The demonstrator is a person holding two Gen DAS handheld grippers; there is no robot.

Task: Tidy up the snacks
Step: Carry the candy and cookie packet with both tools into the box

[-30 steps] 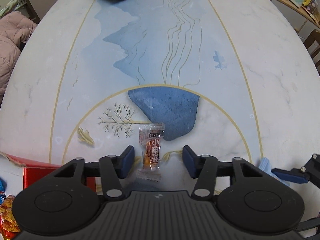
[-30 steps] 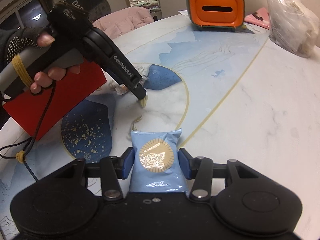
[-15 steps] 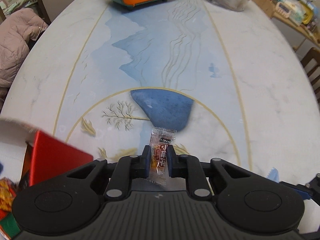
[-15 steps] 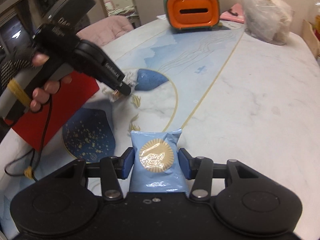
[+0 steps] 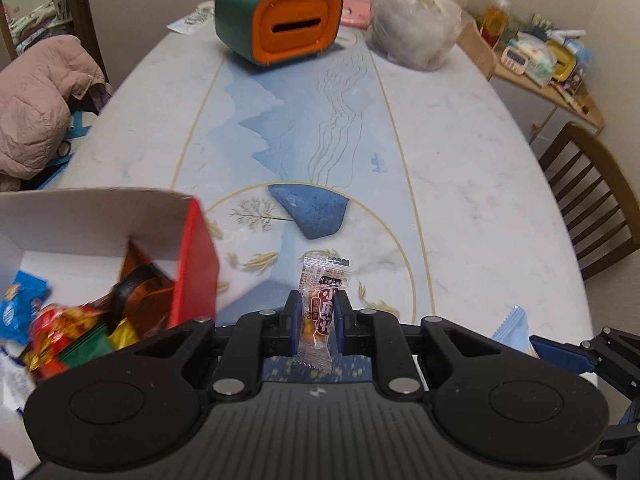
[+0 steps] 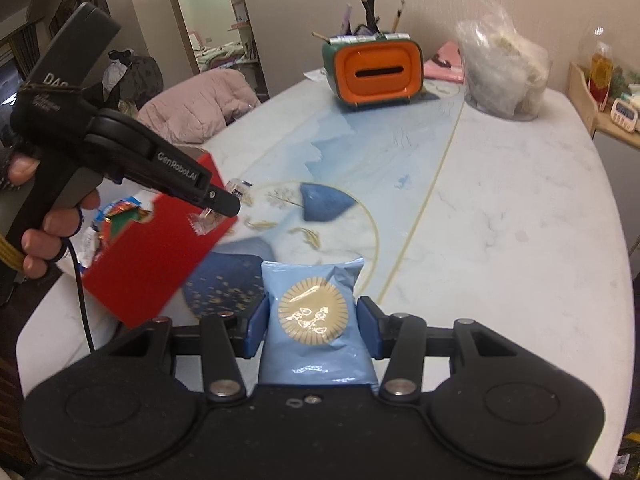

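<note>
My left gripper is shut on a small clear-wrapped brown candy, held above the table to the right of an open red box. The box holds several colourful snack packets. My right gripper is shut on a light-blue snack packet with a round gold print, also lifted off the table. In the right wrist view the left gripper hovers at the near corner of the red box, the candy dangling from its tip. The blue packet's corner shows at the lower right of the left wrist view.
The oval marble table has a blue landscape print. At its far end stand an orange-and-green tissue box and a clear plastic bag. A wooden chair stands on the right, a pink jacket on the left, a cluttered side shelf beyond.
The left gripper closed on the candy and lifted it off the table, drawing toward the red box, whose inside now shows. The right gripper rose with the blue packet still in its grip.
</note>
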